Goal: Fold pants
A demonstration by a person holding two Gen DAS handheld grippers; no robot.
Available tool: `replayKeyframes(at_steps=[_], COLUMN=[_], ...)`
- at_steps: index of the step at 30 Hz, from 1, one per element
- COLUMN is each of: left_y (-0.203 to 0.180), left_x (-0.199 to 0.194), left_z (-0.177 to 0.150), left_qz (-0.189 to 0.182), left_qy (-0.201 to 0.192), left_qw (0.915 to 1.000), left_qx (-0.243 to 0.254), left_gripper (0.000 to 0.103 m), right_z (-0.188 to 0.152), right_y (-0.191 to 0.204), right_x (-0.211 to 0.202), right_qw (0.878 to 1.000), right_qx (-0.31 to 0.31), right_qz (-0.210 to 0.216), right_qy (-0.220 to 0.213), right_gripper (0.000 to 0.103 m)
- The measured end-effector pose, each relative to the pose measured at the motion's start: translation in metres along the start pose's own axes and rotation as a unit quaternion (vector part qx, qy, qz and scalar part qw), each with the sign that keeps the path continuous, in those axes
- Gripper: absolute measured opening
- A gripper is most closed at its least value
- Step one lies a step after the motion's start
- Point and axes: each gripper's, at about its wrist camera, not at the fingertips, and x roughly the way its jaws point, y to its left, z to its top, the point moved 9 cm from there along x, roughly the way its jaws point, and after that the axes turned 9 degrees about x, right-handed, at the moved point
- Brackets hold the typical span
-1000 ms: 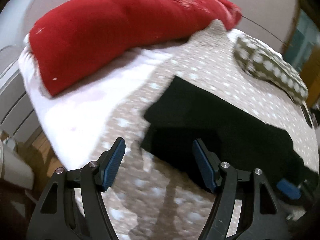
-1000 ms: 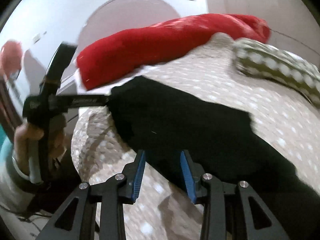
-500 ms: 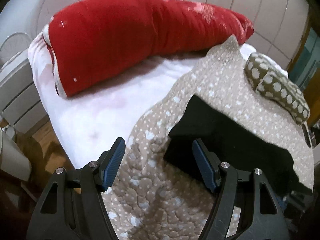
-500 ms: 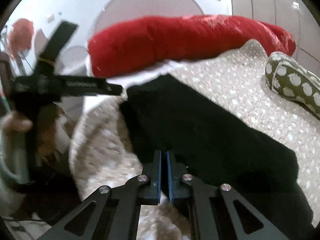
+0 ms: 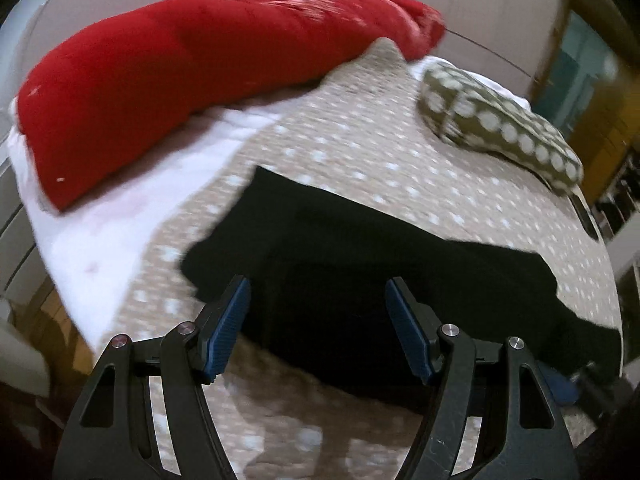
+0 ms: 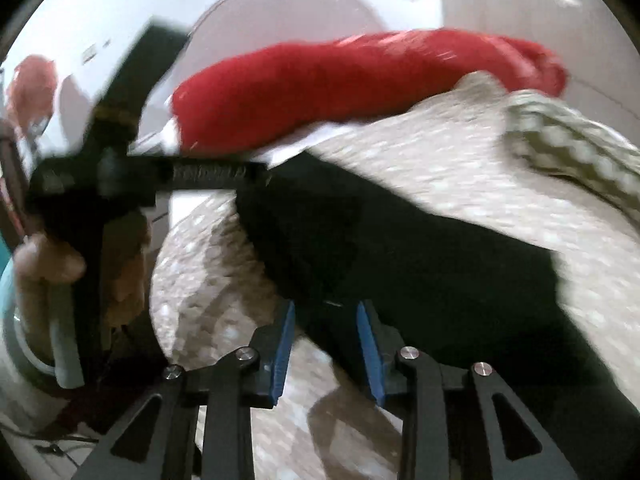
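The black pants (image 5: 360, 264) are already lain folded on the quilt (image 5: 360, 140), while the left gripper (image 5: 318, 320) is held wide and empty and the right gripper (image 6: 326, 344), just reopened, is held narrow and empty.

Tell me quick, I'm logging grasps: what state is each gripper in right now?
Left gripper: open wide, holding nothing, over the black pants.
Right gripper: jaws just reopened, apart at the pants' near edge, gripping nothing.

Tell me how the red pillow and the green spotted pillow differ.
The red pillow is plain red; the green spotted pillow is olive with white dots. The red pillow looks much longer and bulkier than the green spotted pillow. The red pillow lies across the bed's far end, mostly on the white sheet; the green spotted pillow lies on the dotted quilt. Both are untouched.
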Motion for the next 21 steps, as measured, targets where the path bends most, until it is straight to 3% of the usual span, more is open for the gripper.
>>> replayKeyframes(at_steps=[3,6,9,12,13,17,19,21], left_y=[-0.025,-0.046,-0.057,-0.063,-0.063,-0.070,-0.073,-0.076], left_x=[0.011,0.025,0.028,0.023,0.023,0.027,0.027,0.025], left_z=[-0.007,-0.016,-0.018,-0.012,-0.010,-0.013,-0.016,-0.017], left_qz=[-0.014,-0.004,0.004,-0.022,-0.022,-0.026,-0.027,-0.022], left_qy=[0.008,0.023,0.024,0.019,0.019,0.030,0.034,0.031], left_qw=[0.9996,0.9979,0.9965,0.9972,0.9973,0.9970,0.9967,0.9963], left_qx=[0.023,0.060,0.080,0.069,0.068,0.066,0.069,0.077], left_gripper=[0.070,0.070,0.070,0.070,0.070,0.070,0.070,0.070], right_z=[-0.019,-0.046,-0.056,-0.064,-0.070,-0.097,-0.104,-0.107], right_y=[-0.053,-0.110,-0.145,-0.189,-0.204,-0.265,-0.279,-0.289], right_x=[-0.022,-0.038,-0.073,-0.140,-0.157,-0.202,-0.203,-0.195], right_qw=[0.997,0.987,0.979,0.955,0.945,0.903,0.899,0.904], right_qx=[0.052,0.104,0.161,0.216,0.229,0.272,0.285,0.298], right_qz=[-0.060,-0.119,-0.127,-0.187,-0.213,-0.323,-0.326,-0.301], right_qy=[-0.004,0.007,-0.019,-0.083,-0.093,-0.080,-0.067,-0.063], right_gripper=[0.031,0.031,0.031,0.033,0.039,0.043,0.043,0.040])
